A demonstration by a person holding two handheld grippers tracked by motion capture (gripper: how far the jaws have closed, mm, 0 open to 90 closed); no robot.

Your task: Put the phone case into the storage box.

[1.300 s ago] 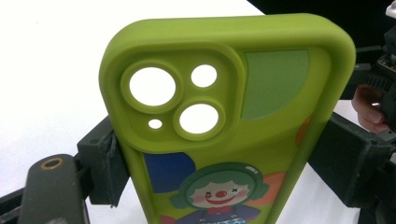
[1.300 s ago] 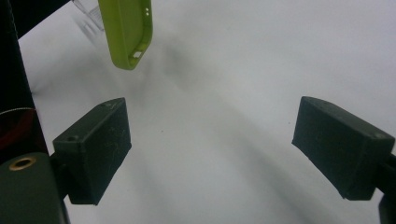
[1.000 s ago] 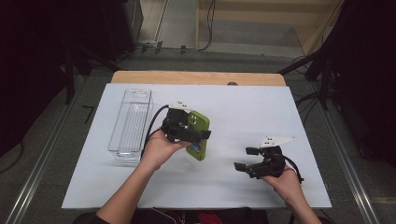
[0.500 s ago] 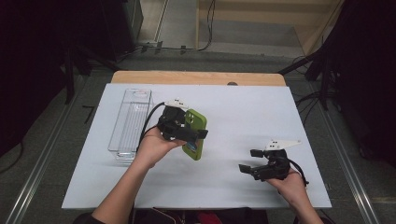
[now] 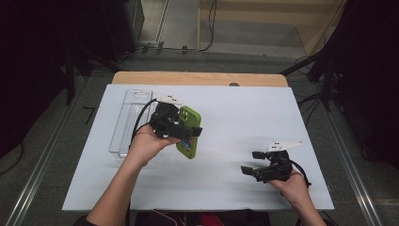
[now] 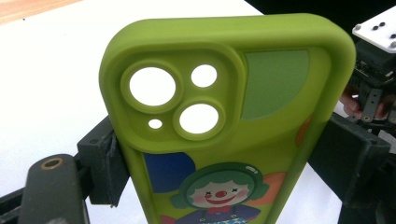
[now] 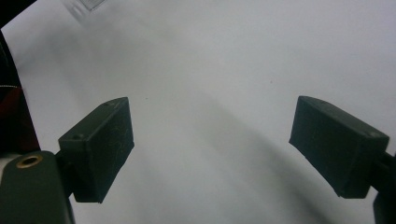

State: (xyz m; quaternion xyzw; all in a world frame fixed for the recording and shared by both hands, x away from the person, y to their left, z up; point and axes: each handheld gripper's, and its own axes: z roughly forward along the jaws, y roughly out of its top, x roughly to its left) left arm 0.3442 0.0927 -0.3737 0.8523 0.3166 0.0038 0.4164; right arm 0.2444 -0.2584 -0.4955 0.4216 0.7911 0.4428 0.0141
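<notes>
Black jaws, left gripper (image 5: 190, 132): clamped on the long edges of the phone case (image 5: 189, 132), one pad on each side at mid-height.
Phone case: lime green, soft-looking, held up off the white table cover (image 5: 226, 113), near its left-centre.
Long axis: in the high view it runs roughly from near to far across the table; the camera-cutout end (image 6: 173, 105) points to the far side.
Facing: in the left gripper view the back is to the camera, with a clown print (image 6: 219, 192) below the cutouts.
Right gripper (image 5: 248, 162): low over the cover at the near right, jaws wide apart with nothing between them.
Clear tray (image 5: 129, 117): lies lengthwise at the far left of the cover, just beyond the left hand (image 5: 146, 143).
</notes>
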